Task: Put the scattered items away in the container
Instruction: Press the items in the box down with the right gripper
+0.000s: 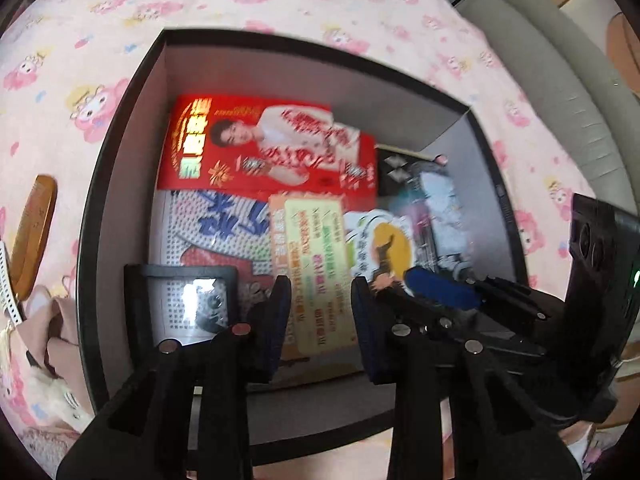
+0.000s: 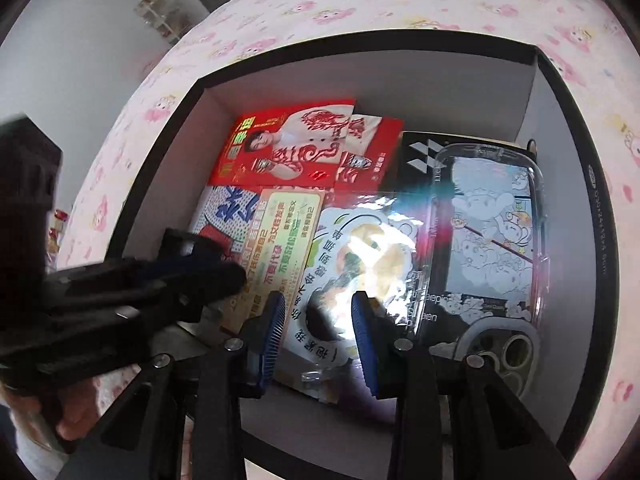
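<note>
Left wrist view shows the box (image 1: 120, 184) on the bed (image 1: 280, 4) already holding packets and a phone case (image 2: 492, 216). Both grippers, left (image 1: 322, 312) and right (image 2: 318, 328), hover inside, jaws parted, empty. A comb (image 1: 32, 240) and a cloth (image 1: 52, 332) remain outside.

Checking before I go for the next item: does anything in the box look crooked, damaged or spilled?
Nothing looks damaged or spilled. Inside the box the red packet, the phone case and the cards lie flat, overlapping loosely. A wooden comb lies outside the box on the bedsheet.
</note>
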Action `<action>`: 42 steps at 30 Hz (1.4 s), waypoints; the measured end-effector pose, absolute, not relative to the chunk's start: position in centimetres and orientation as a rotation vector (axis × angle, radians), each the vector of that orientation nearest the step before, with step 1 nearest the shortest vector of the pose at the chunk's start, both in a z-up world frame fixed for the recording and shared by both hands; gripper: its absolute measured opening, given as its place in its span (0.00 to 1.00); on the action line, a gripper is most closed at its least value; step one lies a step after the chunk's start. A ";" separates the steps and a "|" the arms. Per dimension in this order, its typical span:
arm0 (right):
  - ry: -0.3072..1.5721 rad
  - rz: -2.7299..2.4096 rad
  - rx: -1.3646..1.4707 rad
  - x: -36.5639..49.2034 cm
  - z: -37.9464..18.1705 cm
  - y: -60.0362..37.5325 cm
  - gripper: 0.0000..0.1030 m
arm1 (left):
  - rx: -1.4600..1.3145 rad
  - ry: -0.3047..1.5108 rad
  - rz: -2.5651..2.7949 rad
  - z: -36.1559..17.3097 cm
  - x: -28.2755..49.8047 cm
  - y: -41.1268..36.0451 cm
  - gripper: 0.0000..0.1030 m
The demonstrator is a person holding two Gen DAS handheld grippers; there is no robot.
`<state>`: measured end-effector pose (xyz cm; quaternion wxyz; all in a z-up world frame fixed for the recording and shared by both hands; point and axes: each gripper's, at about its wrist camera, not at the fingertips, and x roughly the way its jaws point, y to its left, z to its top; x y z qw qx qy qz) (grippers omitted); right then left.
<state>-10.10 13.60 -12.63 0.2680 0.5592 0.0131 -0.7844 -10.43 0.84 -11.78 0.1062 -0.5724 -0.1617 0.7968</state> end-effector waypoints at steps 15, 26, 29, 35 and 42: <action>0.089 -2.208 1.527 -11.3 -12.1 14.2 0.31 | -1.724 -0.495 2.329 -14.1 -11.6 1.5 0.32; 0.147 -2.504 1.311 -9.8 -7.4 16.8 0.31 | -1.638 -0.409 2.246 -14.3 -12.9 4.2 0.35; 0.142 -2.518 1.319 -9.9 -7.5 17.6 0.31 | -1.692 -0.353 2.203 -15.2 -13.3 5.6 0.35; 0.081 -2.418 1.444 -10.6 -10.0 17.1 0.31 | -1.766 -0.319 2.242 -15.9 -13.1 4.8 0.30; 0.071 -2.403 1.438 -9.6 -9.9 16.3 0.32 | -1.686 -0.415 2.293 -15.2 -12.2 2.1 0.33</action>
